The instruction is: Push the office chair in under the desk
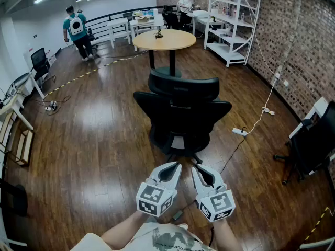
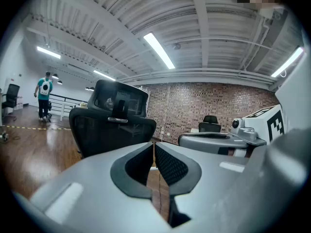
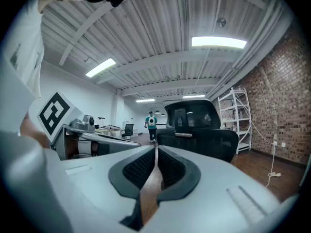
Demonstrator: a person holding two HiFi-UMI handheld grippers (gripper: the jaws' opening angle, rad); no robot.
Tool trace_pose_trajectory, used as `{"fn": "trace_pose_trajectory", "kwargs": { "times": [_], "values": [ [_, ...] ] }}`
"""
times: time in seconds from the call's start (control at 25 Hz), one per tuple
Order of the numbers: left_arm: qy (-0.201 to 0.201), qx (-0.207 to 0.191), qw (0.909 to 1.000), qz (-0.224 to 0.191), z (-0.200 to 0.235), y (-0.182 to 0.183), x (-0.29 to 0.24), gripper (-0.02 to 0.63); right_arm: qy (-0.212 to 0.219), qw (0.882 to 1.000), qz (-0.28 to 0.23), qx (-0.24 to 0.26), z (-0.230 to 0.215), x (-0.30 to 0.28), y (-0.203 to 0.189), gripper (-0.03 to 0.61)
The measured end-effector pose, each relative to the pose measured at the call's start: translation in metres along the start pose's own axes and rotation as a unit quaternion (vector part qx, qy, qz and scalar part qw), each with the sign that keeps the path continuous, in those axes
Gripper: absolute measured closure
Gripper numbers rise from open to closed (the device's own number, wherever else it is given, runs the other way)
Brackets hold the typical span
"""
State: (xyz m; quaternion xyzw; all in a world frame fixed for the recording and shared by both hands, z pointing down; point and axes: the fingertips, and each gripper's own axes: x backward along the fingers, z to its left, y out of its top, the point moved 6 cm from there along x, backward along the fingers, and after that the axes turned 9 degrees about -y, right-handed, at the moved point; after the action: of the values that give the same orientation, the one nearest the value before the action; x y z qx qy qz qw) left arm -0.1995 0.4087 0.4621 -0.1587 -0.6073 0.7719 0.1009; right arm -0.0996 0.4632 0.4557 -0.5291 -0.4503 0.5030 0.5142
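The black office chair (image 1: 180,109) stands in the middle of the wooden floor, its backrest and headrest turned toward me. Beyond it stands a round wooden table (image 1: 164,39) on a black pedestal. My left gripper (image 1: 176,165) and right gripper (image 1: 194,168) hover side by side just short of the chair's base, both shut with nothing between the jaws and apart from the chair. In the left gripper view the chair (image 2: 114,120) rises ahead of the shut left gripper (image 2: 153,144). The right gripper view has the chair (image 3: 197,130) beyond the shut right gripper (image 3: 155,148).
A white shelf rack (image 1: 230,20) lines the brick wall at the right. A power strip with a white cable (image 1: 239,132) lies on the floor right of the chair. Another black chair (image 1: 311,145) stands at the far right. White desks (image 1: 118,27) and two people (image 1: 78,30) are at the back.
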Motion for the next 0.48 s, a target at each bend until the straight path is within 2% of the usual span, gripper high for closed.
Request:
{"fn": "trace_pose_trajectory", "kwargs": {
  "times": [0.24,0.48],
  "values": [
    [0.008,-0.017,0.9997,-0.016,0.001,0.017,0.000,0.583,0.022,1.000,-0.010,0.016,-0.007,-0.002,0.011,0.555],
    [0.014,-0.032,0.9992,-0.018,0.026,0.032,-0.008,0.554,0.026,0.999,-0.019,0.040,-0.029,-0.015,0.019,0.538]
  ]
}}
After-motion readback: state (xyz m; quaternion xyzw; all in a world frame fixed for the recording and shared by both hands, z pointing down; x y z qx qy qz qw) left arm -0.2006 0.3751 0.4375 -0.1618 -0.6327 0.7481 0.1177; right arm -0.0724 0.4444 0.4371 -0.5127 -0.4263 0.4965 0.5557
